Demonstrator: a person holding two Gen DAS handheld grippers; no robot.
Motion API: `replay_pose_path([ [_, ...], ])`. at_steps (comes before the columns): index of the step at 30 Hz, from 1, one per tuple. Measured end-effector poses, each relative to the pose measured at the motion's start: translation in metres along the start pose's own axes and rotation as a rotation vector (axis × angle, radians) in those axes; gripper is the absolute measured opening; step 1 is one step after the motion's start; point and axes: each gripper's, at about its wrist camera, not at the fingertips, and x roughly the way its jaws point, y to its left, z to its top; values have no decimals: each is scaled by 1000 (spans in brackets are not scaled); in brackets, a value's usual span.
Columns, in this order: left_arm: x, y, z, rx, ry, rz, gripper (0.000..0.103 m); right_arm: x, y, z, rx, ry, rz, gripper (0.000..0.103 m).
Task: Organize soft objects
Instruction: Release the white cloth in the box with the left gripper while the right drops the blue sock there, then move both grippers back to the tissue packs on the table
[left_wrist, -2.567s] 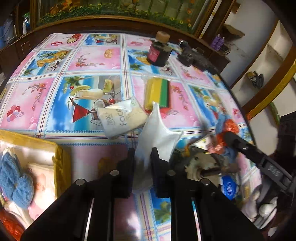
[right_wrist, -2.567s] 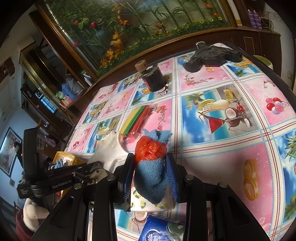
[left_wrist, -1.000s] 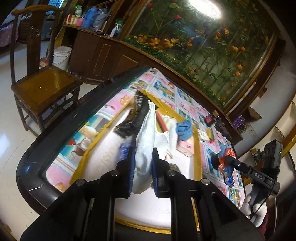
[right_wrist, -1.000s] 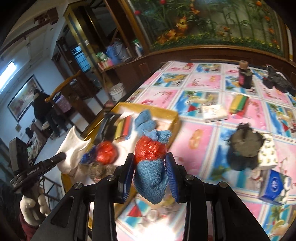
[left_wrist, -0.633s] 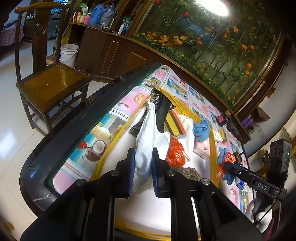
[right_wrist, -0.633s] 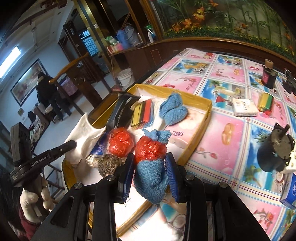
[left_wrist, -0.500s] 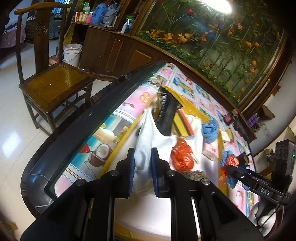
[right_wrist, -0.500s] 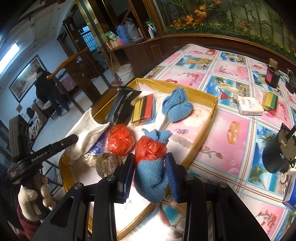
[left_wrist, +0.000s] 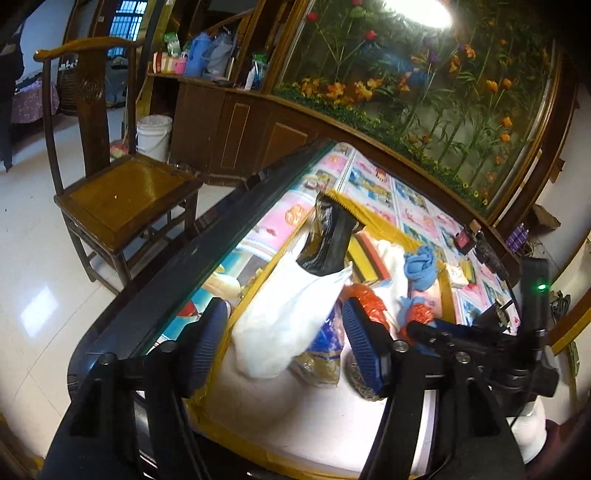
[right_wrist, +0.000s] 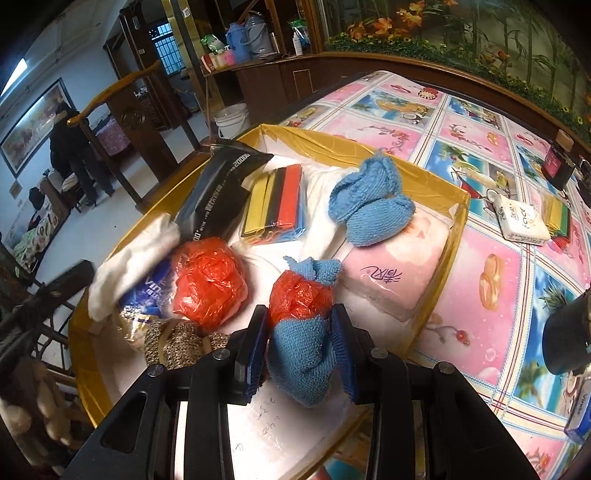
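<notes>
The left gripper (left_wrist: 282, 341) has its two fingers spread wide apart. A white cloth (left_wrist: 284, 321) lies between them, and no pad touches it. The cloth rests in the box (right_wrist: 456, 221), near the box's left rim, on top of a blue pack (right_wrist: 147, 291). One end of the cloth lies under a black pouch (right_wrist: 218, 192).

The right gripper (right_wrist: 301, 345) is squeezed tight on a blue sock (right_wrist: 301, 354). The sock has an orange bag (right_wrist: 299, 299) stuffed in it. It hangs over the box, near the front.

More things sit in the box. A second orange bag (right_wrist: 208, 282) is just beside the held sock. A brown scrubber (right_wrist: 177, 345) is in front of that bag. Striped cloths (right_wrist: 277, 199) lie beside the black pouch. A blue knit lump (right_wrist: 369, 203) sits toward the back of the box, partly on a pink pack (right_wrist: 399, 269).

The box sits on a table (right_wrist: 491, 273) with a pink and blue picture cover. A wooden chair (left_wrist: 110, 192) stands on the floor past the table's edge.
</notes>
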Motion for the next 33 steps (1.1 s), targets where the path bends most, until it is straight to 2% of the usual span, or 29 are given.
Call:
replay_pose_path([
  [2,-5,-4,0,7,-10,-4,65,2,2,-1,0,-5,-9,40],
  [4,-8,-9,0,21,-13,2,65,-2,5,-3,1,-18,-7,63],
  [6,-10,-17,-1,41,-16,6,65,-10,6,-6,2,-47,-14,72],
  [11,-17,-44,-10,145,-36,54,65,-41,3,-22,11,-121,-22,74],
  [17,-21,-77,-23,261,-30,93,65,-80,-22,-58,131,-206,-1,81],
  [24,-30,-107,-34,332,-33,129,65,-109,-53,-101,224,-234,34,81],
  [33,-36,-147,-49,445,-36,153,65,-139,-84,-134,285,-265,49,82],
])
